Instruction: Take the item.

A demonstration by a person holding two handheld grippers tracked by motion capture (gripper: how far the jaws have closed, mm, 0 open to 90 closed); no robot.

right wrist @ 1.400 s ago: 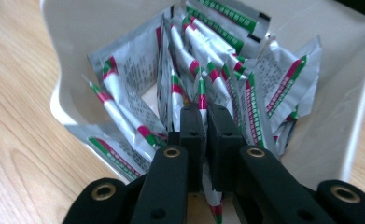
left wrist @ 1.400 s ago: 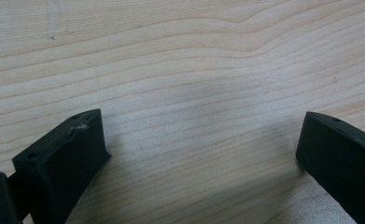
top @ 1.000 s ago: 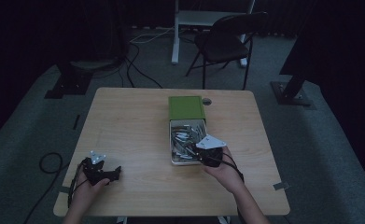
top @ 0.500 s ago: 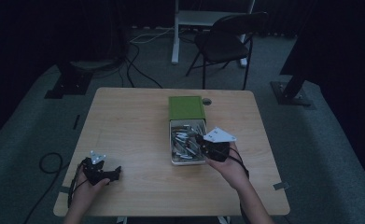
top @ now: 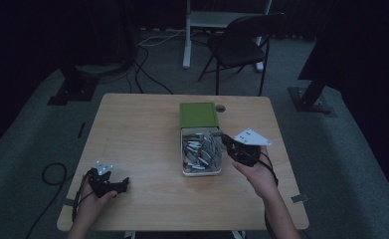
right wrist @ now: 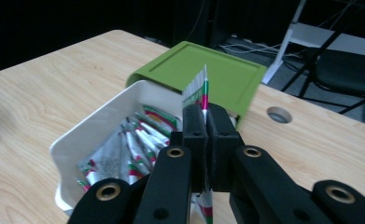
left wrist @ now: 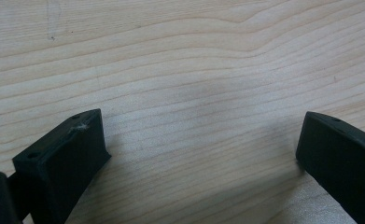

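A white box (top: pixel 184 172) (right wrist: pixel 101 116) holds several silver packets (top: pixel 199 152) (right wrist: pixel 124 151) with red and green print. Its green lid (top: pixel 198 114) (right wrist: pixel 222 77) lies against the box's far end. My right gripper (top: pixel 225 141) (right wrist: pixel 207 119) hovers above the box's right rim, shut on one packet (right wrist: pixel 201 91) that sticks up edge-on between the jaws. At the table's near left, my left gripper (top: pixel 121 184) (left wrist: pixel 199 140) rests low over bare wood, open with nothing between its jaws.
The wooden table (top: pixel 137 129) has a cable hole (top: pixel 220 107) (right wrist: pixel 279 114) just right of the lid. A dark chair (top: pixel 242 47) and a white desk frame (top: pixel 222 20) stand beyond the far edge. Cables lie on the floor (top: pixel 52 174) at left.
My right gripper has risen out of the box and shifted right, carrying the packet. The left gripper has stayed put.
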